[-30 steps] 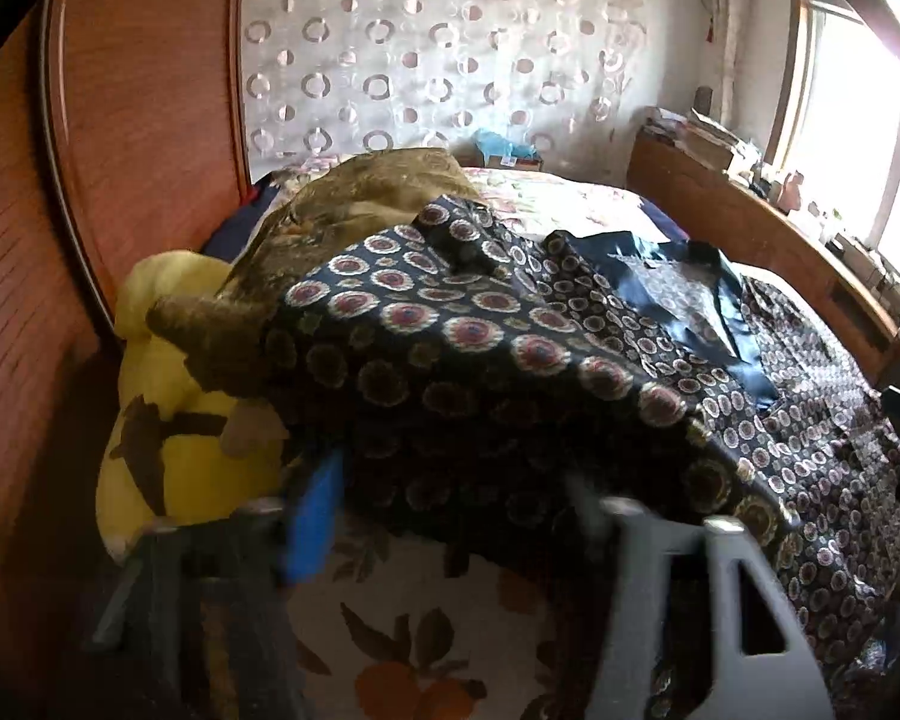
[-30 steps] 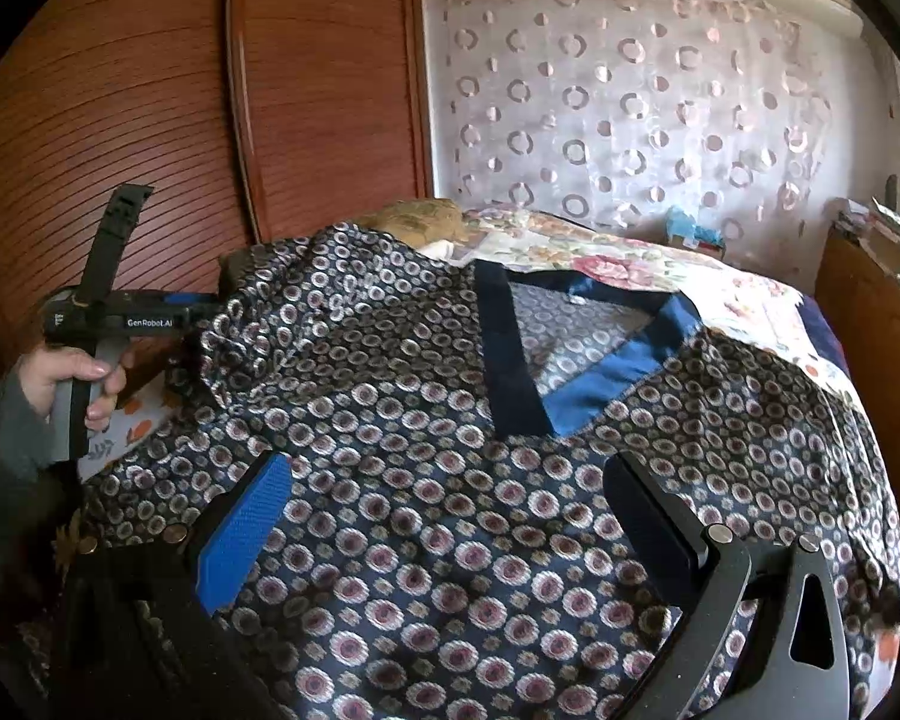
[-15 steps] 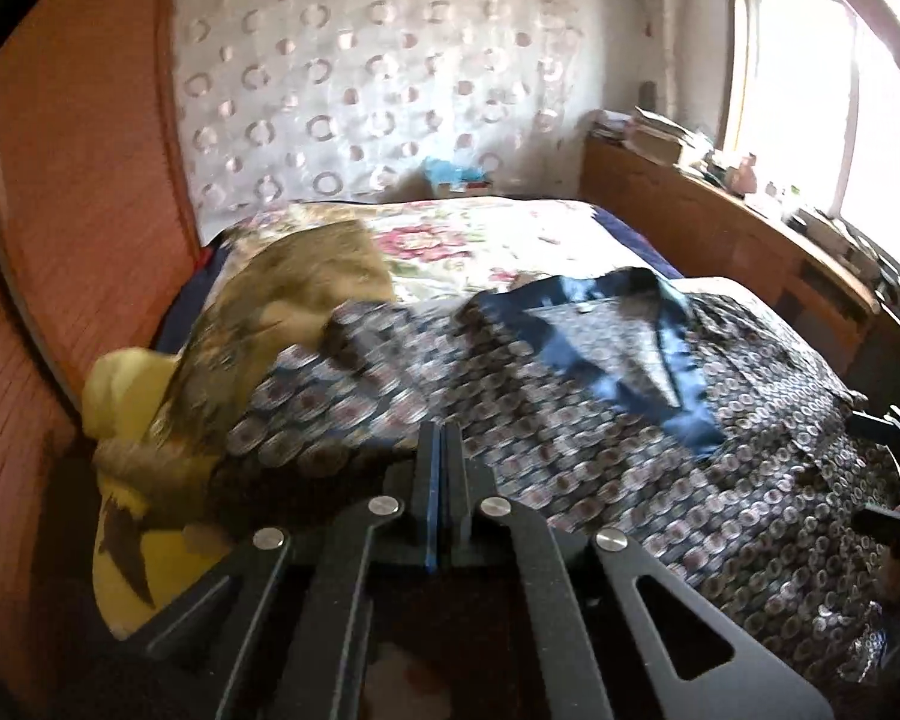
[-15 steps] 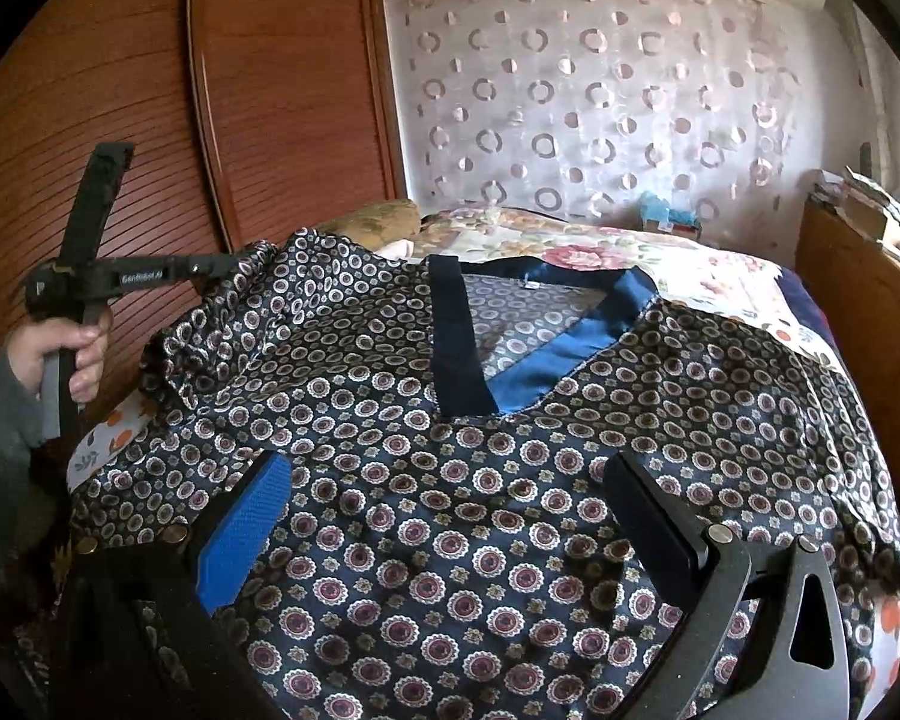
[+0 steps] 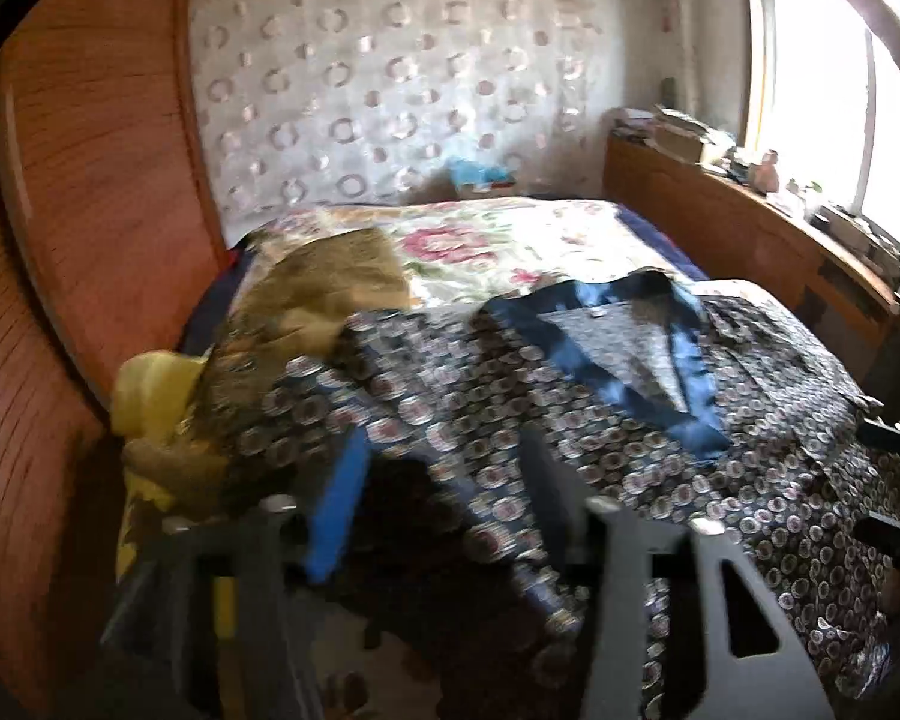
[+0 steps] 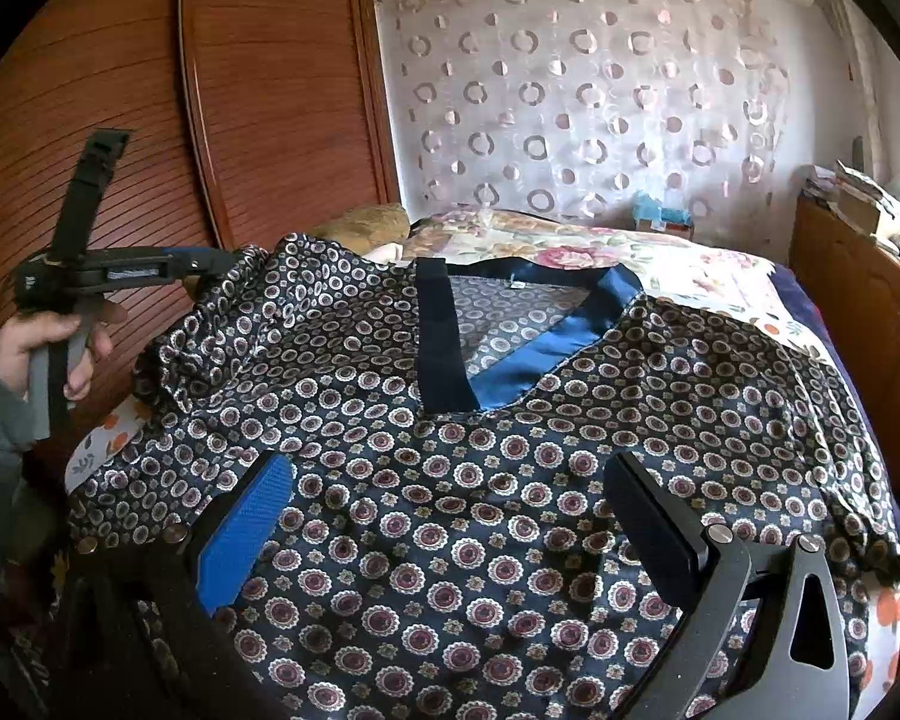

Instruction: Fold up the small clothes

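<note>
The patterned garment [image 6: 480, 480] is found spread across the bed [image 6: 708, 276], filling the centre and lower part of the right wrist view, its blue-trimmed neckline [image 6: 510, 330] lying open toward the upper middle of the frame. No completed fold is seen across the body of the garment. At the left of that frame the sleeve [image 6: 222, 312] is bunched and partly turned in over the shoulder, so the work is judged to be at an early stage: one sleeve part-way in, the other sleeve and the body folds outstanding.

The left tongs [image 5: 444, 516] are seen at the lower centre of the left wrist view with jaws apart; they have just been opening, and cloth lies below and between them without being pressed by the pads, as far as the blur allows. In the right wrist view this tool is held in a hand [image 6: 48, 348] at the left edge, above the bunched sleeve.

The right tongs [image 6: 444, 516] are held low over the hem area at the bottom of the frame, jaws wide apart, nothing clamped.
</note>
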### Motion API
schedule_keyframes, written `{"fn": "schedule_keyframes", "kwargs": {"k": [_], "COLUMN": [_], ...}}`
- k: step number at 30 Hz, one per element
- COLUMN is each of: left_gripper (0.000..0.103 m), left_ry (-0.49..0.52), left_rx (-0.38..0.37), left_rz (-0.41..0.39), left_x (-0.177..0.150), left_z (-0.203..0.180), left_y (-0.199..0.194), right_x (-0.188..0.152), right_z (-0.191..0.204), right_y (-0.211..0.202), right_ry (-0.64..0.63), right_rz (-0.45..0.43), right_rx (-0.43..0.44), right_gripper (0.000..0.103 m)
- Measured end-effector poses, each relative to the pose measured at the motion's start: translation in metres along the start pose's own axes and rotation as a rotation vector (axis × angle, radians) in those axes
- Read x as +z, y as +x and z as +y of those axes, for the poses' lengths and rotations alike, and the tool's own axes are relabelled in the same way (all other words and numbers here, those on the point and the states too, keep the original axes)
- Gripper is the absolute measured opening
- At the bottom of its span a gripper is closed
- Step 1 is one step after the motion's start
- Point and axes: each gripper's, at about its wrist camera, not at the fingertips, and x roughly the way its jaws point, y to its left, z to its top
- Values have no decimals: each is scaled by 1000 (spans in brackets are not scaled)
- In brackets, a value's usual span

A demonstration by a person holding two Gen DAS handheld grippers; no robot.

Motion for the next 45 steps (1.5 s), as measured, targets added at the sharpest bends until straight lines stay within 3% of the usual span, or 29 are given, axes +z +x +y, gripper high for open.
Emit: {"fn": "schedule_keyframes", "kwargs": {"k": [4,8,11,14,19,25,28,29,30,33,39,45], "left_gripper": [64,64,44,2,2,3,18,34,44,61,72,77], "left_ry": [-56,-139,-138,-91,22,109,128,133,137,126,71,20], "left_rx": [19,-56,-98,-86,-88,-189,-227,-230,-237,-238,-192,-131], "left_rz": [57,130,155,159,108,99,114,108,90,59,-19,-52], "left_x": [-5,-11,-15,-13,2,9,6,5,4,2,-10,-30], "left_z": [15,24,17,3,-26,-60,-70,-72,-73,-69,-38,-3], "left_y": [14,37,48,53,44,36,30,26,19,1,-36,-57], "right_x": [-1,-2,-3,-5,-8,-8,-7,-8,-8,-7,4,31], "right_z": [3,1,-4,-9,-12,-13,-15,-15,-16,-16,-8,15], "right_y": [3,2,-1,-3,-4,-7,-7,-7,-7,-7,-4,17], "right_ry": [-2,5,15,27,43,48,49,49,49,48,21,-38], "right_rz": [6,6,2,3,5,1,2,4,6,7,5,13], "right_rx": [7,6,0,-4,-8,-11,-14,-16,-17,-19,10,95], "right_gripper": [103,103,103,103,103,103,103,103,103,103,103,100]}}
